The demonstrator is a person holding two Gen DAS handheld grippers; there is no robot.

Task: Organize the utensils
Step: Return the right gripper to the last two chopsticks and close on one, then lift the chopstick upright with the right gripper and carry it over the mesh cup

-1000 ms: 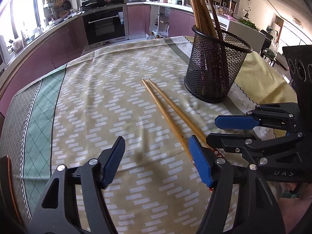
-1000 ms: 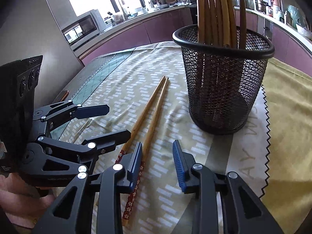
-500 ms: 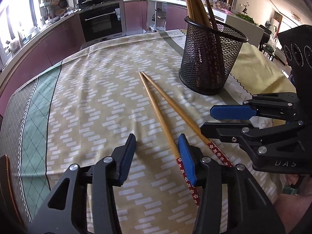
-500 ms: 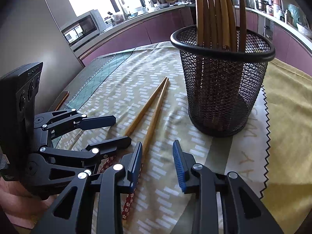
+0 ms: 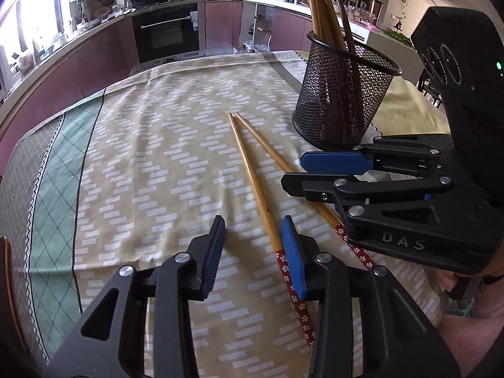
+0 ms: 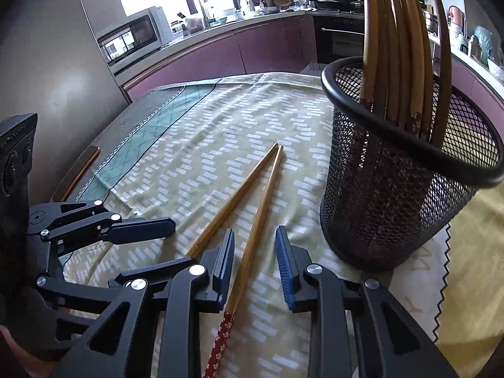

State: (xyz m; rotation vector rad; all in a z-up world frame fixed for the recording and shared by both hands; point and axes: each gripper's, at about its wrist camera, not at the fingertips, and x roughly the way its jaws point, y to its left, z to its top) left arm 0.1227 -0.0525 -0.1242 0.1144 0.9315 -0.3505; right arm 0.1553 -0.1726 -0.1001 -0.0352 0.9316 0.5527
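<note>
Nearest, the left gripper (image 5: pixel 252 245) is standing open, its jaws having just been closing around one chopstick (image 5: pixel 255 182), pads not yet pressing. Just right, the right gripper (image 6: pixel 253 264) is likewise narrowing, unclamped, around the second chopstick (image 6: pixel 258 220). A shallow pinch may be letting either roll on the tablecloth (image 5: pixel 157 157). Farther right, the mesh holder (image 6: pixel 393 195) risks tipping if bumped.

**Desk and what lies on it**

I see the desk (image 5: pixel 9 245) covered by a beige patterned cloth (image 5: pixel 151 157) with a green border. Two wooden chopsticks (image 5: pixel 252 176) lie flat on the cloth, tips nearly touching, red flowered ends spread apart. A black mesh holder (image 5: pixel 340 94) stands upright just beside them.
</note>
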